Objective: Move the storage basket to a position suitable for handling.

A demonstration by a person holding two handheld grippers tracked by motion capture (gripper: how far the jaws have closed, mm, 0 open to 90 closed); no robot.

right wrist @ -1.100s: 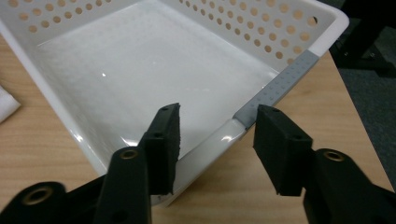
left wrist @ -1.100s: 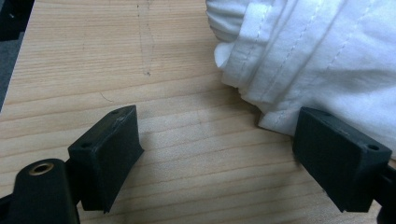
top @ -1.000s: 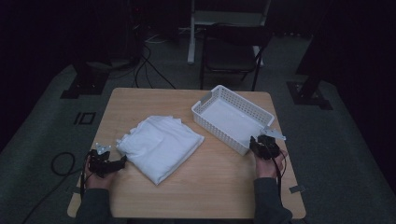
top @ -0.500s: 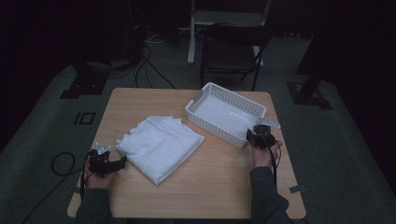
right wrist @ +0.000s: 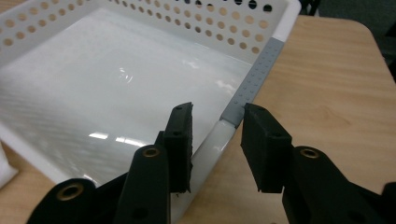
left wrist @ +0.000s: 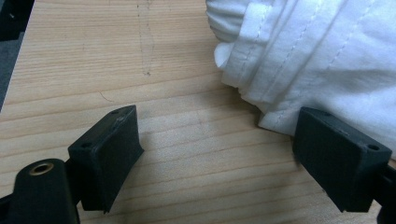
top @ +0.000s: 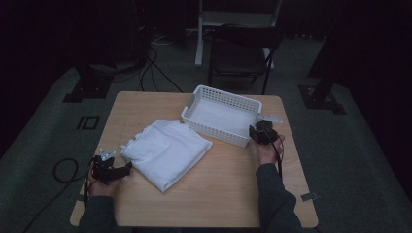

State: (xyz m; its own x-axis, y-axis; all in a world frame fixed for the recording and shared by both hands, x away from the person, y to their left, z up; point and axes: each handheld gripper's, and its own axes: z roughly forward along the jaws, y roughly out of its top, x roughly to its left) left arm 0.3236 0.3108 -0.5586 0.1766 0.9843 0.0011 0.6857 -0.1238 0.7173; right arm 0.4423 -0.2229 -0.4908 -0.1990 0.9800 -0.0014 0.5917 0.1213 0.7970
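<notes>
A white perforated plastic basket [top: 221,115], empty, stands at the back right of the wooden table; its inside [right wrist: 107,79] is bare. My right gripper [top: 254,132] is at the basket's right end. Its jaws straddle the rim by the grey handle [right wrist: 254,77], one inside and one outside, and have just been closing onto it [right wrist: 215,135]. A folded white cloth [top: 167,151] lies mid-table. My left gripper [top: 125,168] rests on the table at the cloth's near left corner, open [left wrist: 215,149]. The cloth's edge [left wrist: 299,60] lies just beyond its right jaw.
The table's far right corner [right wrist: 336,70] is bare wood beside the basket. A dark chair [top: 240,53] stands behind the table, with cables and stands on the floor at the left. Bare wood [left wrist: 116,60] lies left of the cloth.
My right gripper has moved left and away from the near edge, and the basket has slid left and turned with it, now close to the cloth. The left gripper has stayed put.
</notes>
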